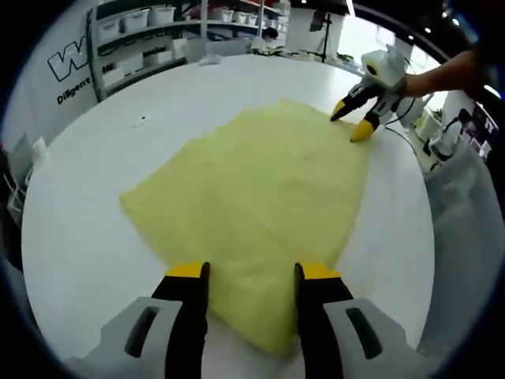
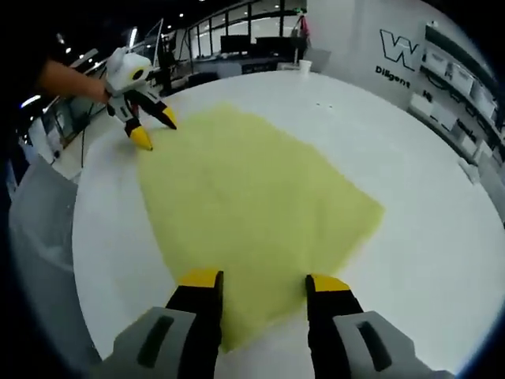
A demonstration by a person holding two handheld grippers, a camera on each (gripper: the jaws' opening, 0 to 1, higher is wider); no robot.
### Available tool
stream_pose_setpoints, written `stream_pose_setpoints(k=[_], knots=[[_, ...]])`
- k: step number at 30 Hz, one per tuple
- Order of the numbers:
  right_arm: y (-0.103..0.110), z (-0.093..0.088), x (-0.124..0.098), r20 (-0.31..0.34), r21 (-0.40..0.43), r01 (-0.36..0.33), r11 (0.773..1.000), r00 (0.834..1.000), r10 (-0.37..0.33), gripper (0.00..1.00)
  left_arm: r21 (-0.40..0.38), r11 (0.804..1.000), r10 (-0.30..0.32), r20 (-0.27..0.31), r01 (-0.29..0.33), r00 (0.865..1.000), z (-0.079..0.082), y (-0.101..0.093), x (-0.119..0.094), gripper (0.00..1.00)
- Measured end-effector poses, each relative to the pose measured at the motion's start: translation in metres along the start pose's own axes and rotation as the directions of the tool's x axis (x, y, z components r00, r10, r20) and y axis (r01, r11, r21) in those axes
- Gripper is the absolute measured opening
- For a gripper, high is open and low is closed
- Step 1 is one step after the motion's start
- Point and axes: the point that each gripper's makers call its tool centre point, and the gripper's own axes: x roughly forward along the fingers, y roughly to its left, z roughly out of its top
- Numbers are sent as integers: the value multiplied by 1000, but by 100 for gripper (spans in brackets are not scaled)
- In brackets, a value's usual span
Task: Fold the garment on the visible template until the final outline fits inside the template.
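A pale yellow garment lies flat on the white round table, folded into a rough wedge. Its near corner runs in between the jaws of my left gripper, which stands open over the cloth. At the garment's far edge my right gripper is open, its yellow tips at the cloth's border, held by a person's hand. In the right gripper view the same garment spreads ahead of my open right gripper, with its narrow end between the jaws. My left gripper is open at the far left corner.
Shelves with white bins and a lettered wall stand beyond the table. A white cup sits at the table's far rim. Clear plastic sheeting hangs beside the table edge. Bare table flanks the garment.
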Motion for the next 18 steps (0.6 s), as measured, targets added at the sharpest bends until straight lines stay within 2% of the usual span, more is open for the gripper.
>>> stream_pose_setpoints(k=[2,5,7,12,18], knots=[[0,1,-2,0,4,-1,1000,1000,1,38,11,1000,3,-1,-3,1000,-1,-2,-2,41],[6,4,-9,17,-5,-11,1000,1000,11,38,-6,1000,17,50,-17,999,7,-4,-8,41],[14,3,-12,20,-9,-20,1000,1000,21,37,-6,1000,20,63,-19,998,9,-7,-11,40],[28,-1,-13,29,-13,-35,999,999,35,36,7,1000,-10,51,9,999,3,-22,-7,36],[28,-6,-11,26,-9,-18,1000,999,18,36,-43,999,2,46,0,999,-2,-23,-5,37]])
